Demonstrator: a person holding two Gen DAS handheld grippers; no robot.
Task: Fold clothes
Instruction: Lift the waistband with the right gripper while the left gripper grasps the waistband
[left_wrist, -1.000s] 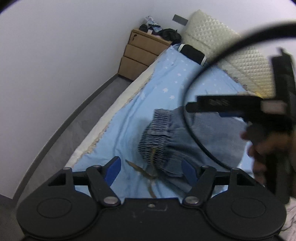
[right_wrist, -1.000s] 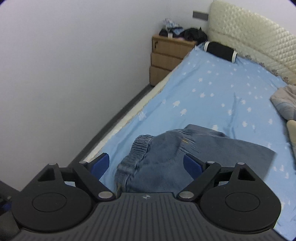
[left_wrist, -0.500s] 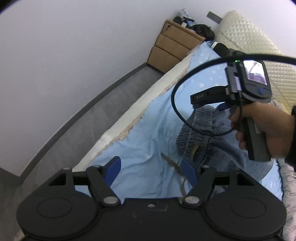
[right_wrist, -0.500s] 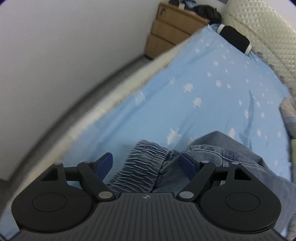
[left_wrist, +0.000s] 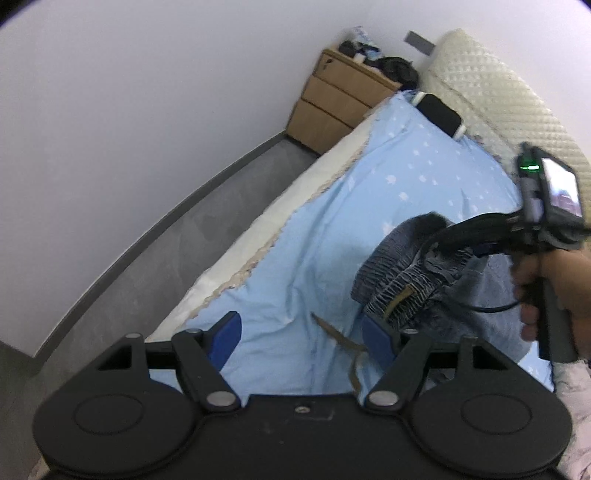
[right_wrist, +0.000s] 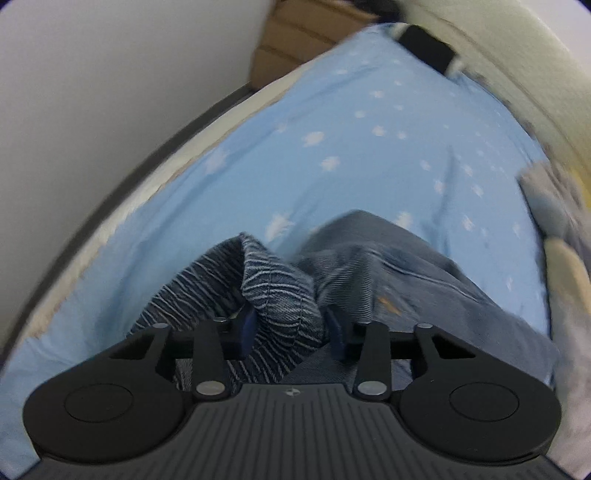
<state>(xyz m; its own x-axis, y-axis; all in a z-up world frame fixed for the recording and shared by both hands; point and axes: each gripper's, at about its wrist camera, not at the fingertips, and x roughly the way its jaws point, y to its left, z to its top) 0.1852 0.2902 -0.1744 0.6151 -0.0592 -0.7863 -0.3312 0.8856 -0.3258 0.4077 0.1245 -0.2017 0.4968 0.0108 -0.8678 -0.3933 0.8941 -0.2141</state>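
Note:
A pair of blue denim jeans (left_wrist: 402, 280) with an elastic waistband lies on the blue star-print bedsheet (left_wrist: 325, 251). A tan drawstring (left_wrist: 347, 347) trails from the waistband. My left gripper (left_wrist: 301, 332) is open and empty, just left of the waistband, over the drawstring. My right gripper (right_wrist: 288, 325) is shut on the gathered waistband (right_wrist: 273, 280) and holds it bunched up. The right gripper also shows in the left wrist view (left_wrist: 458, 240), held by a hand, gripping the waistband's far side.
A wooden nightstand (left_wrist: 336, 107) with dark clutter stands by the bed's head. A black bolster (left_wrist: 439, 114) and cream padded headboard (left_wrist: 506, 107) lie beyond. Grey floor (left_wrist: 147, 266) runs along the bed's left edge. Other fabric (right_wrist: 554, 206) lies at the right.
My right gripper has closed on the waistband and lifted it into a bunch. It was open above the jeans before. My left gripper stays open and has shifted slightly.

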